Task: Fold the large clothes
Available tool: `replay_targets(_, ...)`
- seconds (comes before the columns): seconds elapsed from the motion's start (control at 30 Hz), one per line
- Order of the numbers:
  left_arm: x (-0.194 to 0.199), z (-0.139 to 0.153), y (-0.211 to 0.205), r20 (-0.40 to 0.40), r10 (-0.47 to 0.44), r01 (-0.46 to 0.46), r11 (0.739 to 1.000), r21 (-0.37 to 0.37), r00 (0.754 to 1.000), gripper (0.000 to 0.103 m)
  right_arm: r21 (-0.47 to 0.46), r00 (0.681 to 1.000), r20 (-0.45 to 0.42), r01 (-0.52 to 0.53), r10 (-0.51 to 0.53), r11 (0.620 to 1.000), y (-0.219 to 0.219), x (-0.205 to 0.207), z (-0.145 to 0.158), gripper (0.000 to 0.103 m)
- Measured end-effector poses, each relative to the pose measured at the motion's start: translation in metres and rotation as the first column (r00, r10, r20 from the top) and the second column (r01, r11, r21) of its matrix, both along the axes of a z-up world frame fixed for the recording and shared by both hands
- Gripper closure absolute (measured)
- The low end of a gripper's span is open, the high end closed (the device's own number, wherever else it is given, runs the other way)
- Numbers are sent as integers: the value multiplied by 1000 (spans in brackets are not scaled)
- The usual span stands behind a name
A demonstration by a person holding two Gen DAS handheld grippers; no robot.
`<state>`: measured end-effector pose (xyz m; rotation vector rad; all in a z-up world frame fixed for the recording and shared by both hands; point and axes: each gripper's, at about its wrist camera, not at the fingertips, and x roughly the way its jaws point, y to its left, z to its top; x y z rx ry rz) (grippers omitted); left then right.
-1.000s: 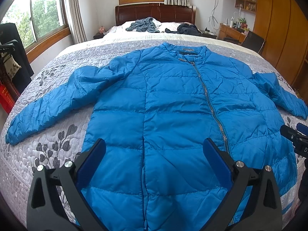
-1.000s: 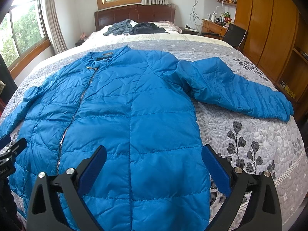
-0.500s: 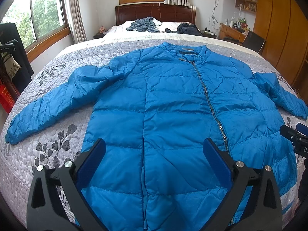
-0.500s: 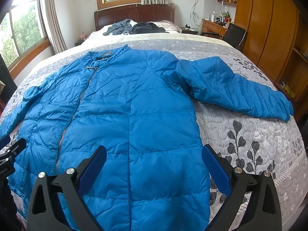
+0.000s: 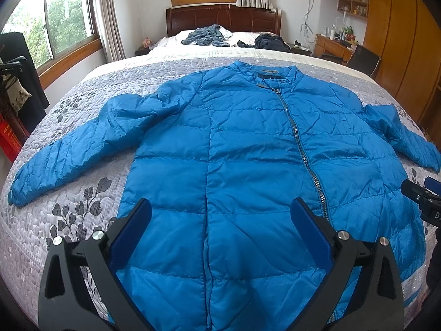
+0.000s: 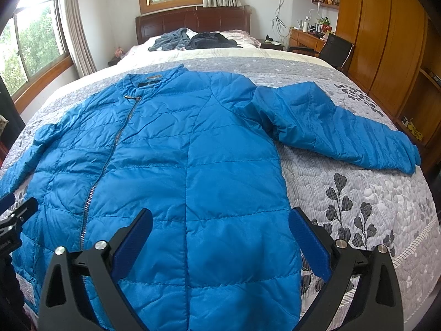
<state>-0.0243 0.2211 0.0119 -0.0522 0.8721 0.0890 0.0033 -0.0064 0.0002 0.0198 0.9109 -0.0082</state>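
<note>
Across the bed [image 5: 82,88], on its grey leaf-patterned quilt [image 6: 358,193], I see the blue down jacket [image 5: 248,151] spread flat, front side up, collar toward the headboard [image 5: 223,18] and hem toward me. Its zipper [image 5: 300,149] is closed and runs from the collar down toward the hem. Both sleeves lie out to the sides on the quilt: the one on my left [image 5: 69,157] angles down toward the bed edge, and the one on my right [image 6: 339,129] does the same on the other side.

My left claw [image 5: 220,215] hangs above the lower part of the jacket with its 2 blue-padded fingers spread wide, gripping nothing. My right claw [image 6: 220,220] hangs above the other half of the hem, equally wide and empty.

Near the headboard I see 2 crumpled garments, a grey-blue one [image 5: 205,37] and a dark one [image 5: 268,41]. A wooden wardrobe [image 6: 386,41] stands along the right wall, with a desk [image 6: 306,38] beyond it.
</note>
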Motion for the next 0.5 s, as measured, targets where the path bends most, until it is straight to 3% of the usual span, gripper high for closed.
replay_targets(0.5,0,-1,-1,-3,0,0,1000,-1,1000,3,-1,1000,0,0,0,1000,0,0,0,4)
